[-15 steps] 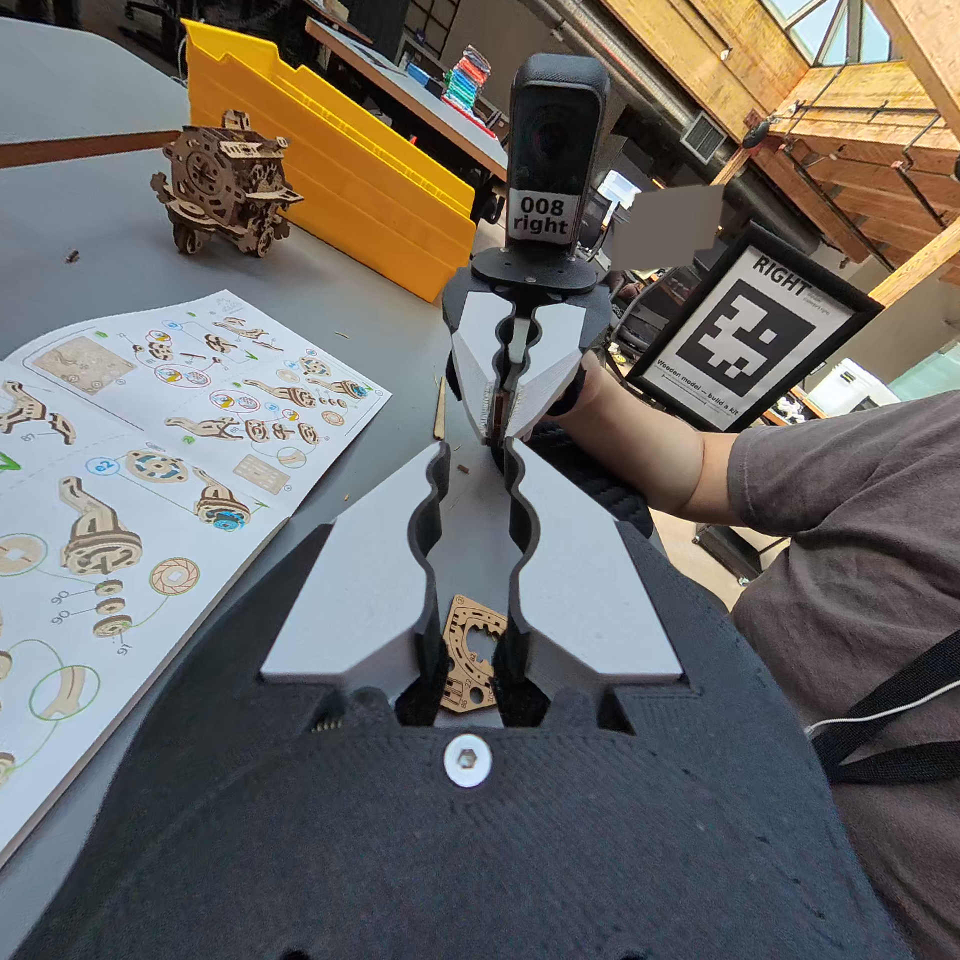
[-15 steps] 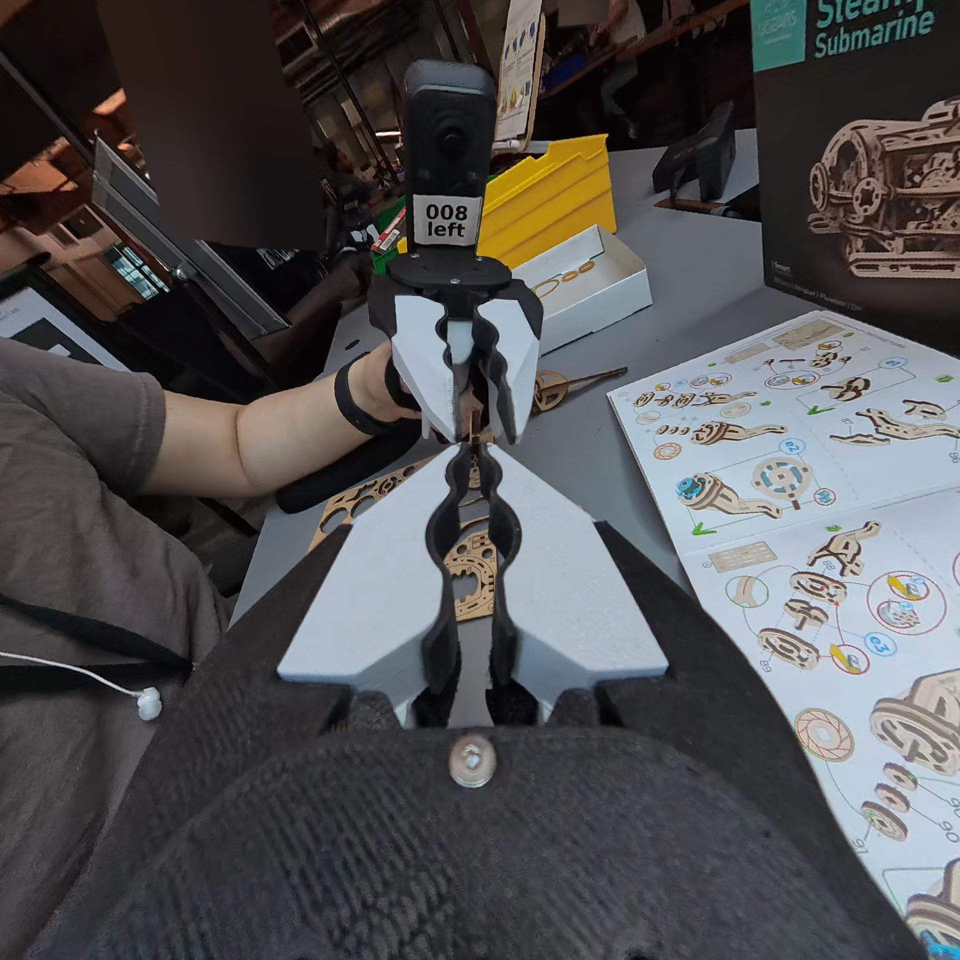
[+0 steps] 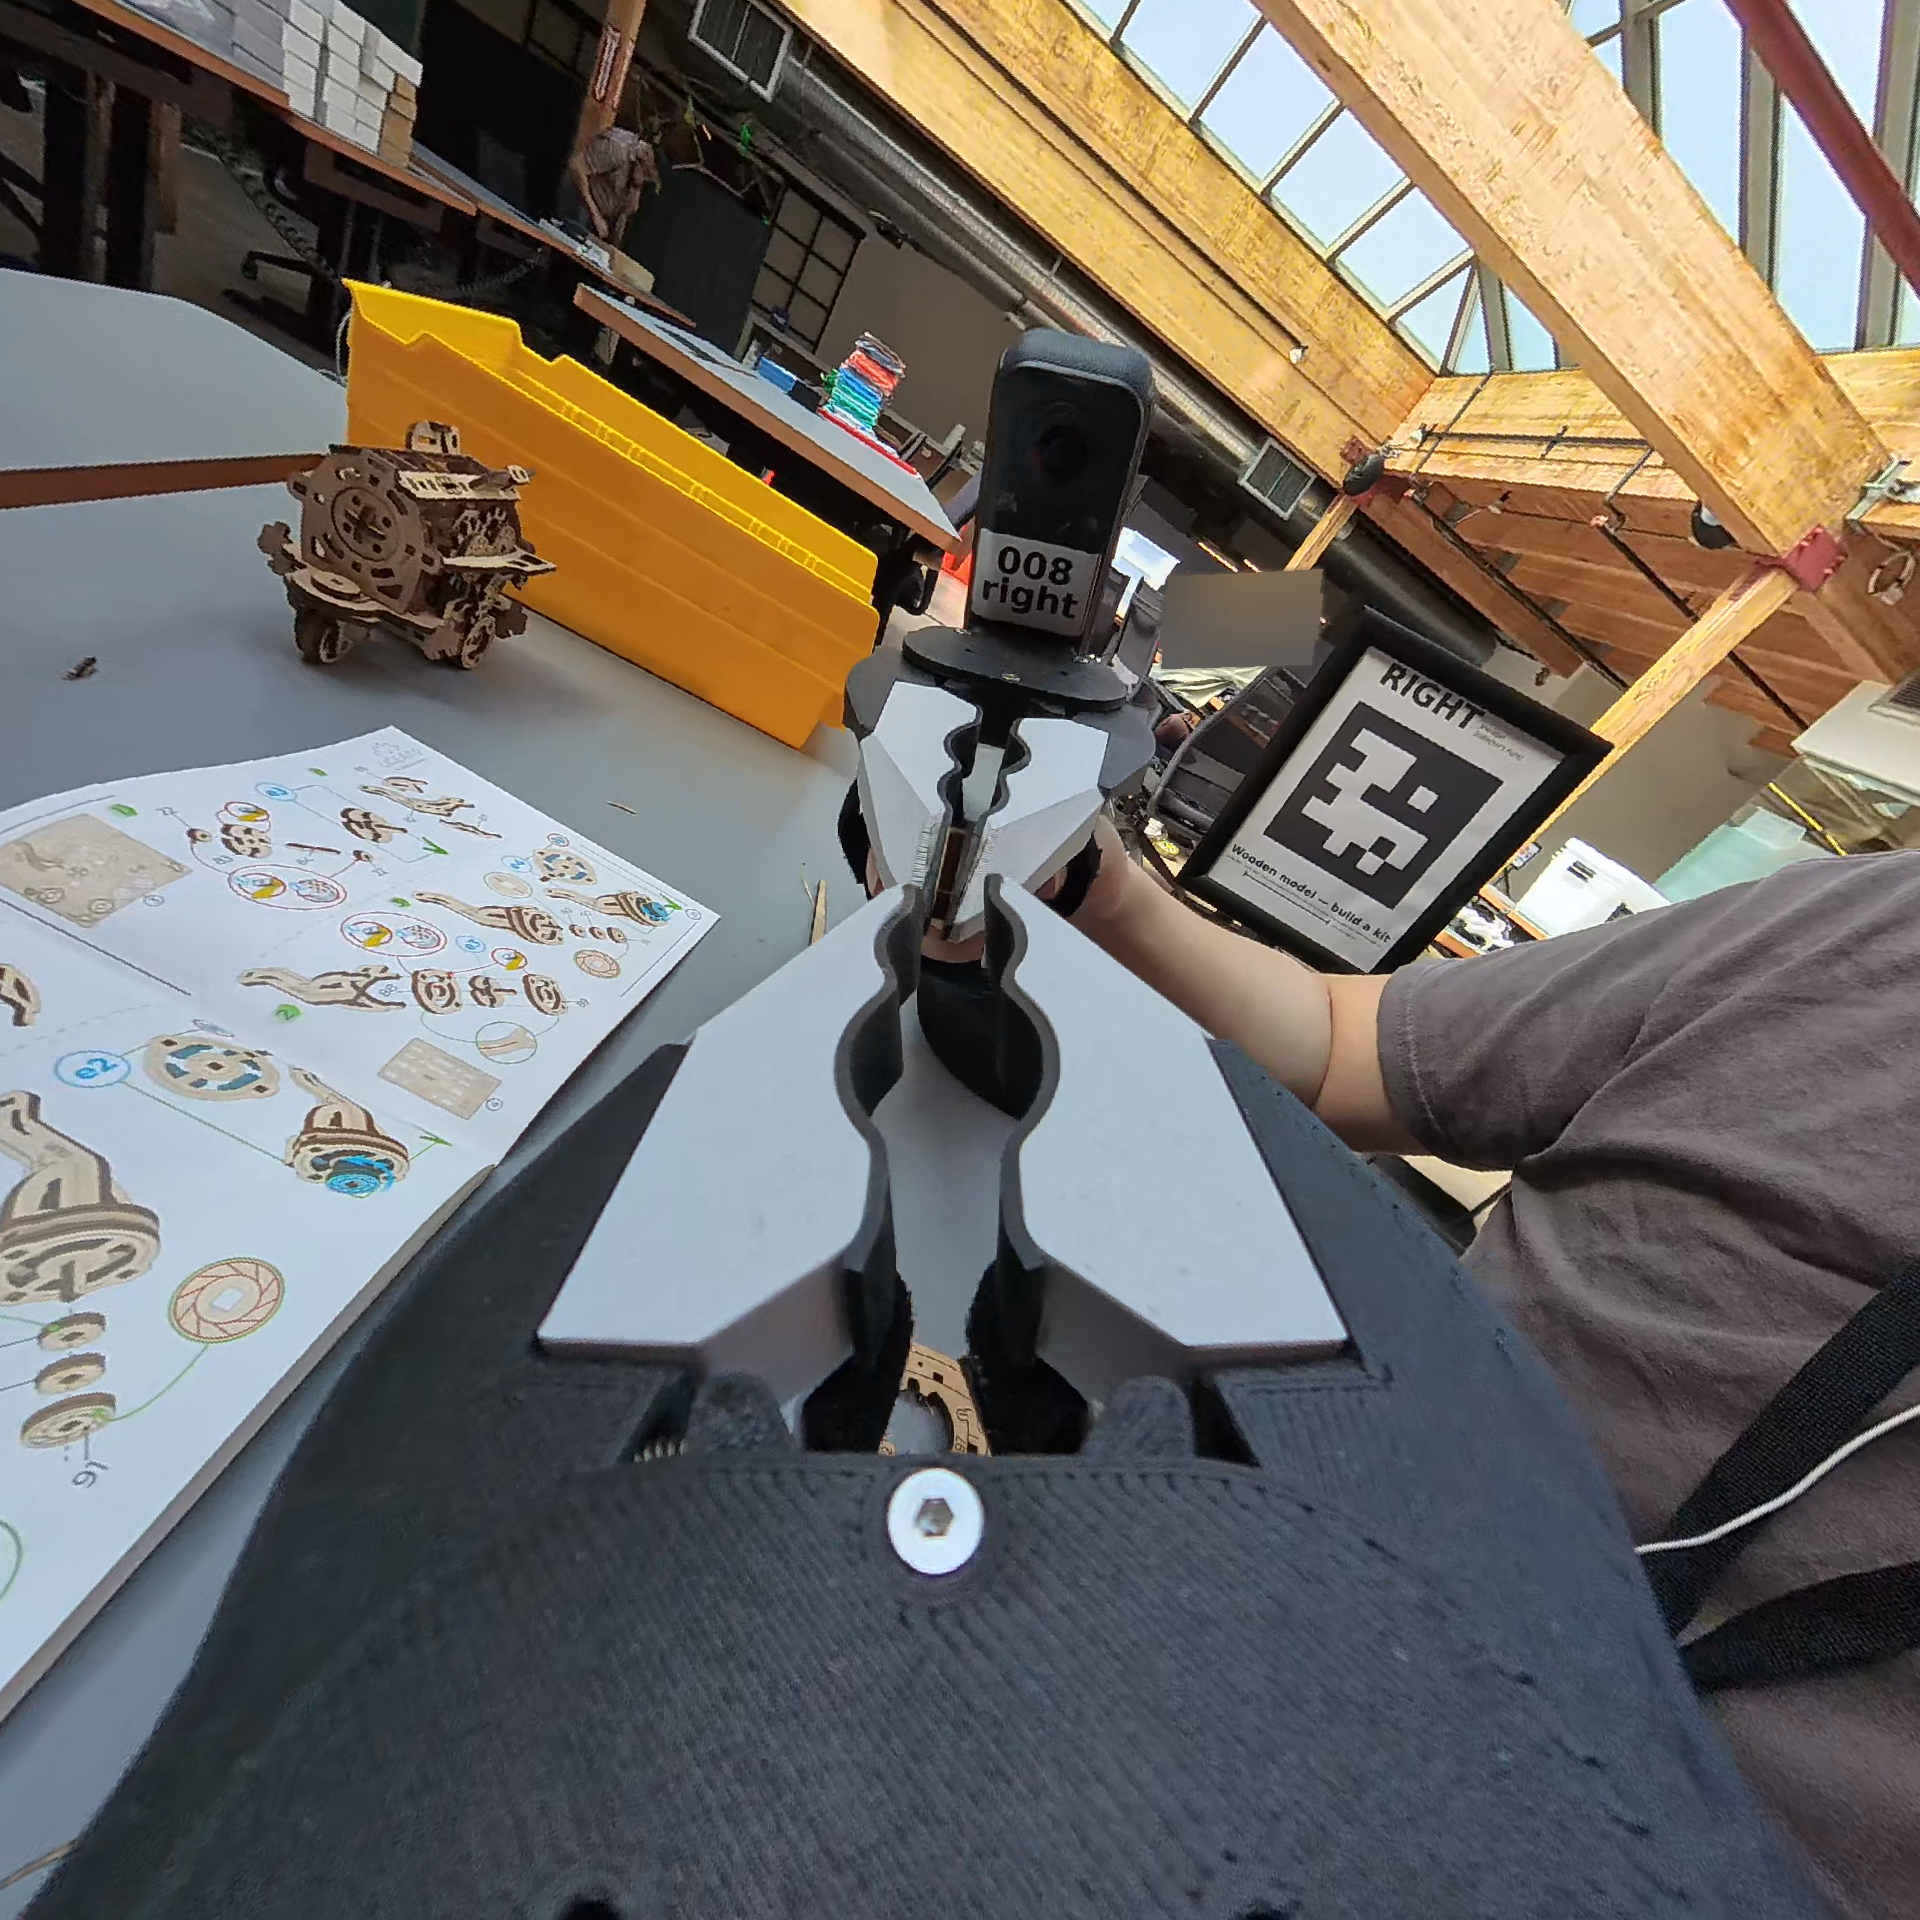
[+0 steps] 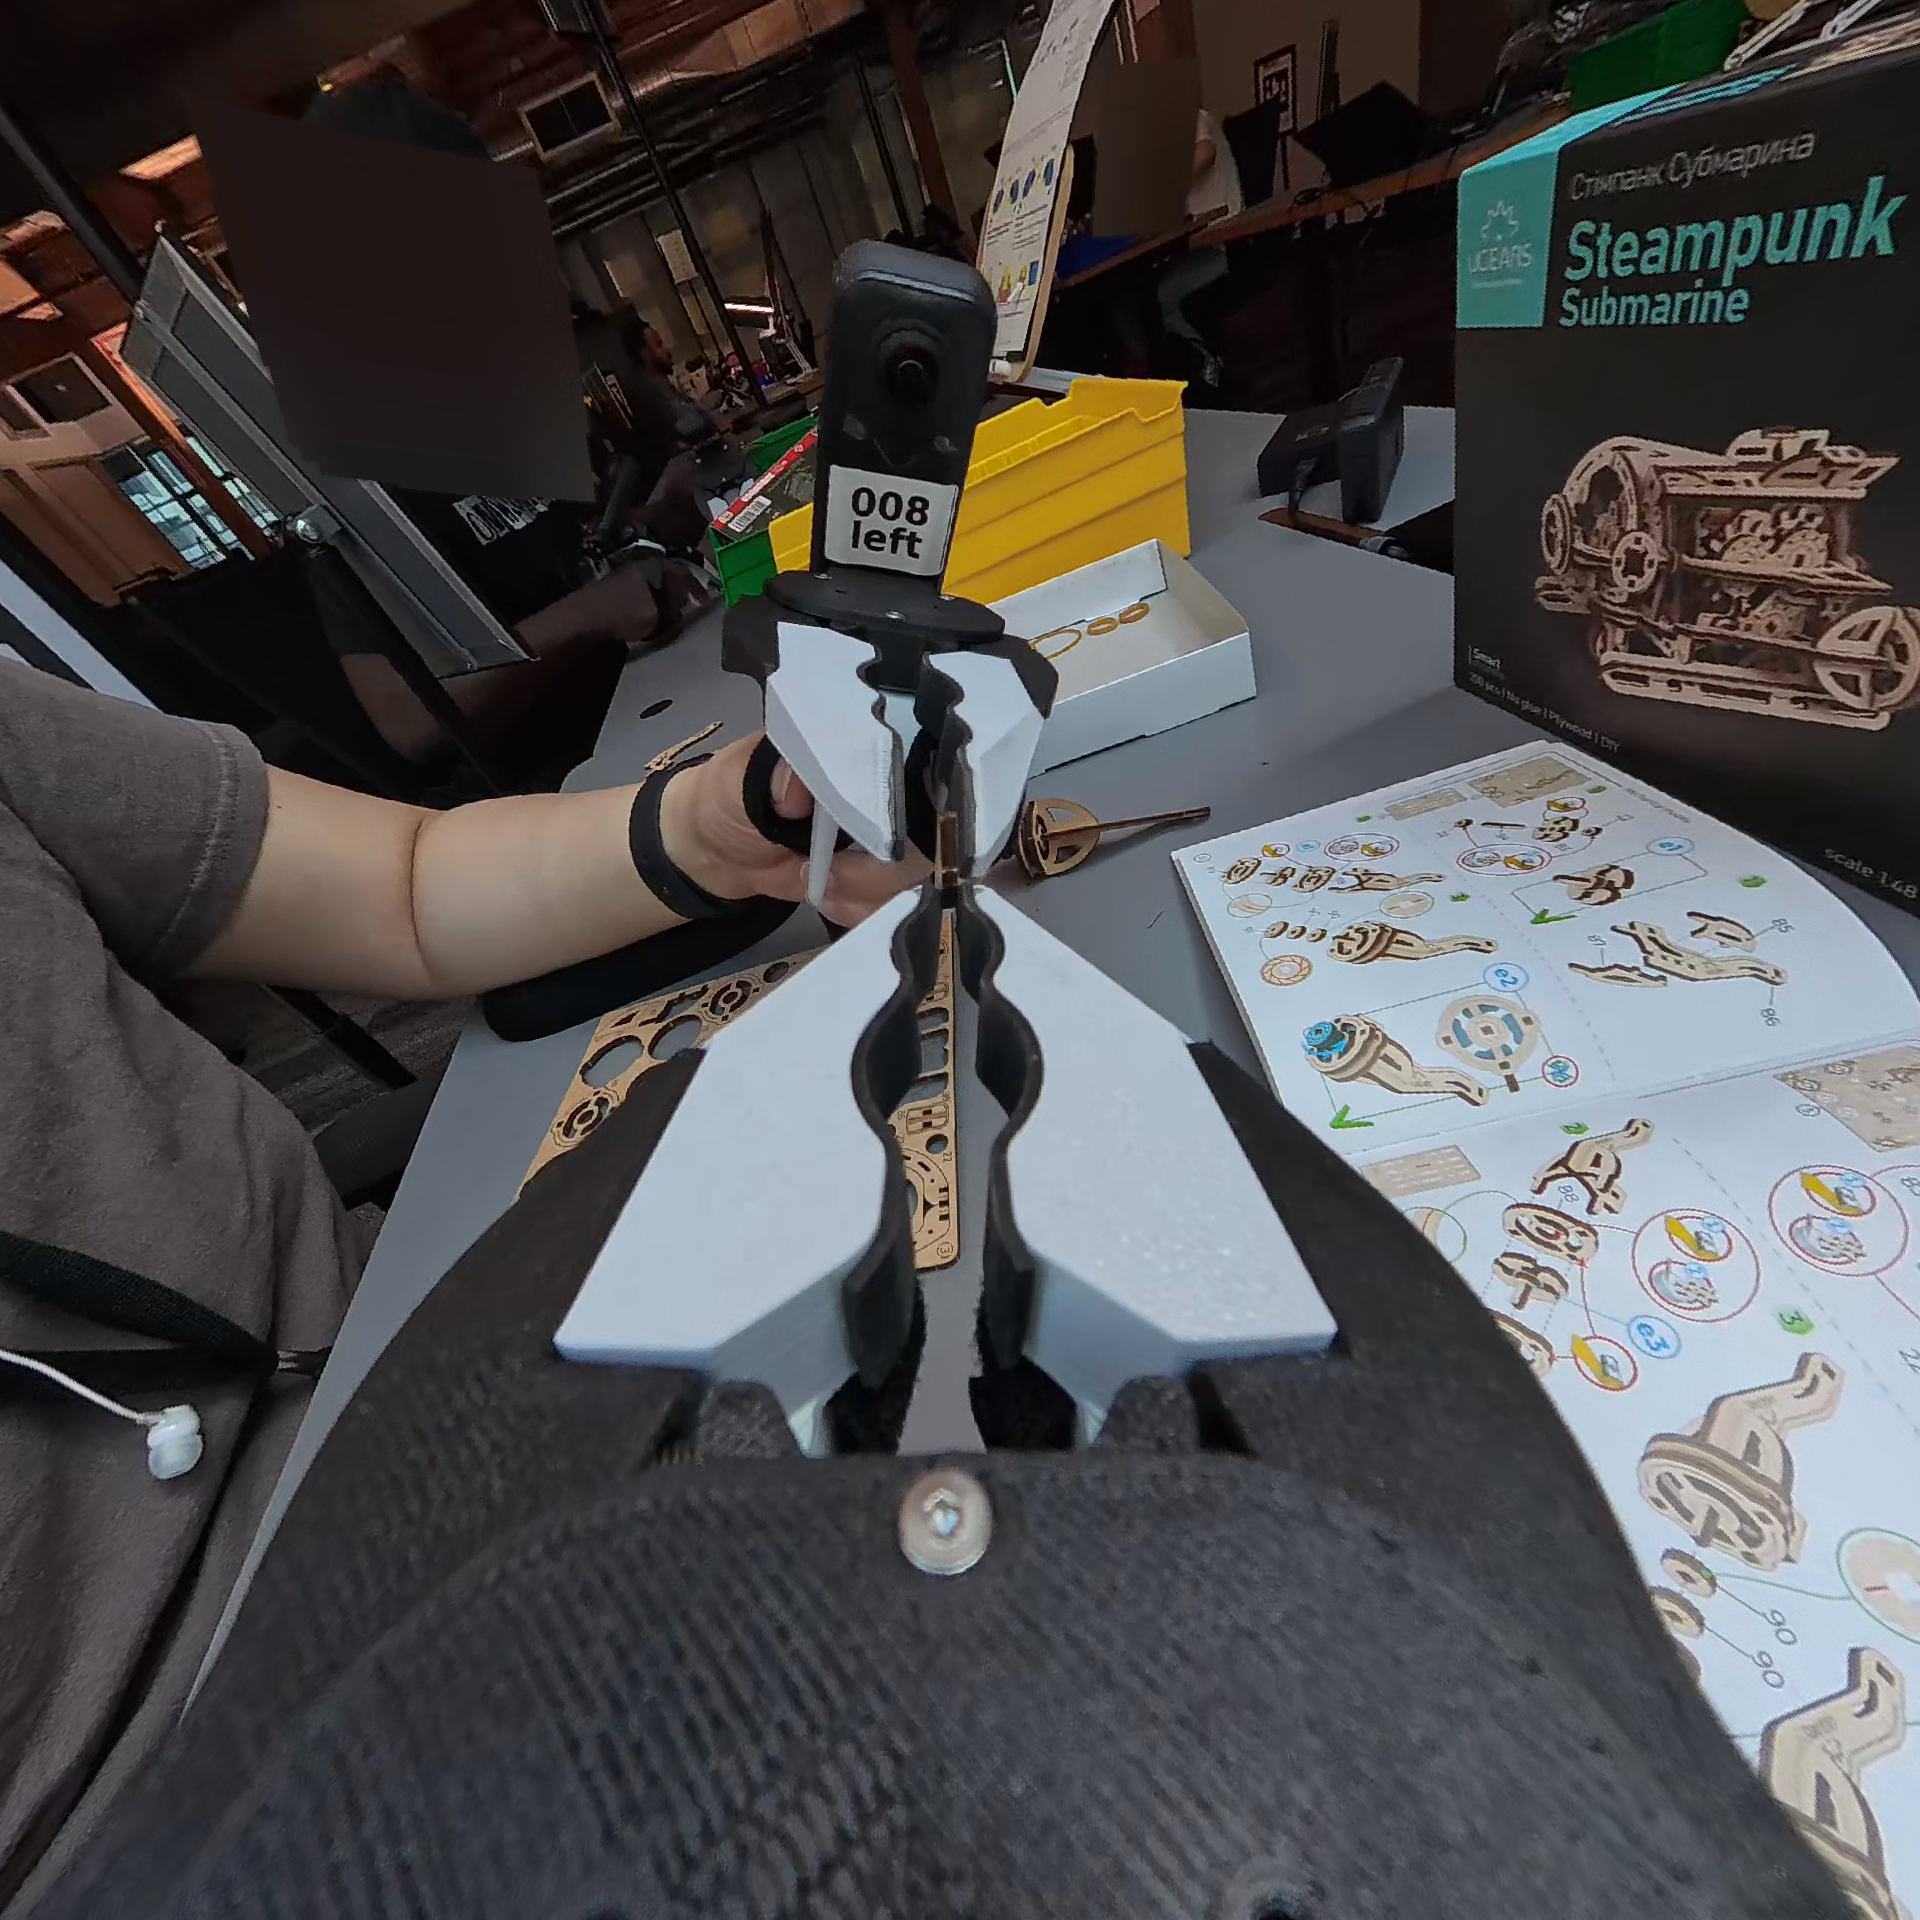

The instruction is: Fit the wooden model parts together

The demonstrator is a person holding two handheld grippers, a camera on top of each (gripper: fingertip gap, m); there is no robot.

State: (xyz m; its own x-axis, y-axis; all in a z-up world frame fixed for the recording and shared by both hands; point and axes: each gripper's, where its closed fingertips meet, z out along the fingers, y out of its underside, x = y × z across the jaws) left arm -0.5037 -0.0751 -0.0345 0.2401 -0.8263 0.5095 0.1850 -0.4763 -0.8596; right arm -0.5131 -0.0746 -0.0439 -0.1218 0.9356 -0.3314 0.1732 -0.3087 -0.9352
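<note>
Where grippers meet, thin plywood piece (image 4: 948,854)

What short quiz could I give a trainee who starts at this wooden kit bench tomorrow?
1. True or false: the yellow bin stands on the instruction sheet.
2. The right tool pinches at its tips: A) a small wooden part, B) a pen, C) a screw.
3. What flat thing lies on the table below the right tool?
Key: 1 false, the bin stands on the table beyond the sheet; 2 A; 3 a cut-out wooden sheet.
</note>
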